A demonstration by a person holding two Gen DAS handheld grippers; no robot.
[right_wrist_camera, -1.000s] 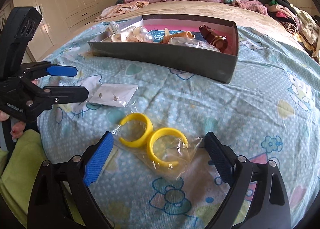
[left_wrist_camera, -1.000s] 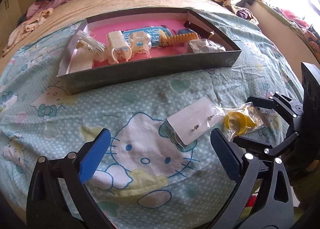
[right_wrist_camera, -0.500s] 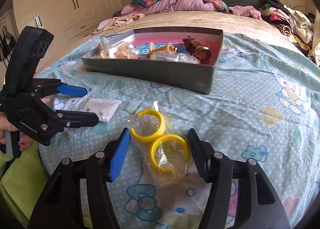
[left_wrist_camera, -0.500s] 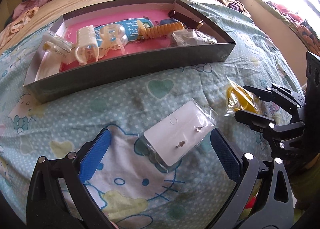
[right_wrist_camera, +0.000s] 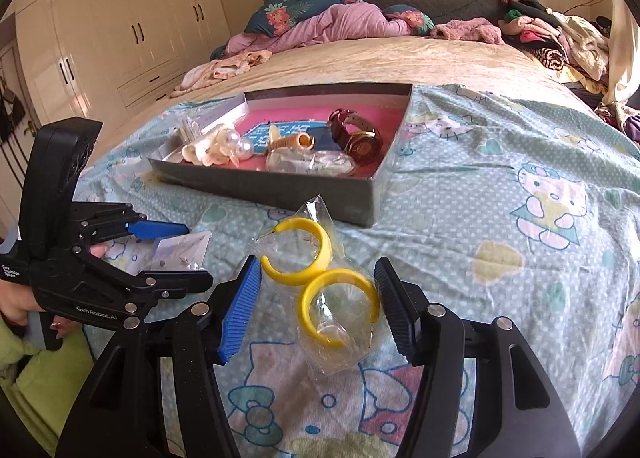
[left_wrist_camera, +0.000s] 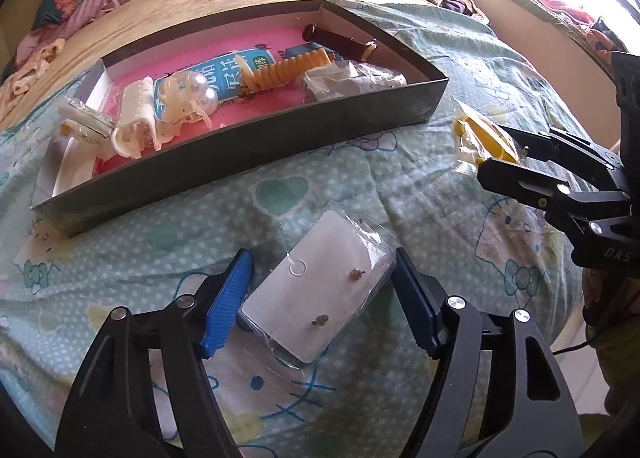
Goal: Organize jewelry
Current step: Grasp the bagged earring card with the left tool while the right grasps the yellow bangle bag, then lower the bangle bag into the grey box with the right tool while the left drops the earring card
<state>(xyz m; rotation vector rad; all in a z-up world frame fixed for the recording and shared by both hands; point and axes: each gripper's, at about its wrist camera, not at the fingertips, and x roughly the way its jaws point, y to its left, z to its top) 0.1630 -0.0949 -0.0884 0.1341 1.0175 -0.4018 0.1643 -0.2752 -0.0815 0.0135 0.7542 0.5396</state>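
Observation:
A white earring card in a clear bag (left_wrist_camera: 320, 294) lies on the bedspread between the pads of my left gripper (left_wrist_camera: 322, 298), whose jaws have narrowed around it; I cannot tell if they touch it. The card shows small in the right wrist view (right_wrist_camera: 182, 252). A clear bag with two yellow hoop earrings (right_wrist_camera: 320, 282) sits between the pads of my right gripper (right_wrist_camera: 316, 302), which is shut on the bag and holds it off the bedspread; it shows in the left wrist view (left_wrist_camera: 484, 137). The grey tray with a pink floor (left_wrist_camera: 240, 149) lies beyond both.
The tray (right_wrist_camera: 320, 193) holds white hair clips (left_wrist_camera: 136, 121), a pearl clip (left_wrist_camera: 196, 95), a tan spiral clip (left_wrist_camera: 288, 67), a brown watch (right_wrist_camera: 356, 137) and a clear packet (left_wrist_camera: 348, 81). Piled clothes (right_wrist_camera: 344, 23) lie at the bed's head. Wardrobes (right_wrist_camera: 120, 29) stand left.
My left gripper has moved forward over the earring card and its jaws have narrowed around it. My right gripper has closed on the hoop bag and lifted it toward the tray.

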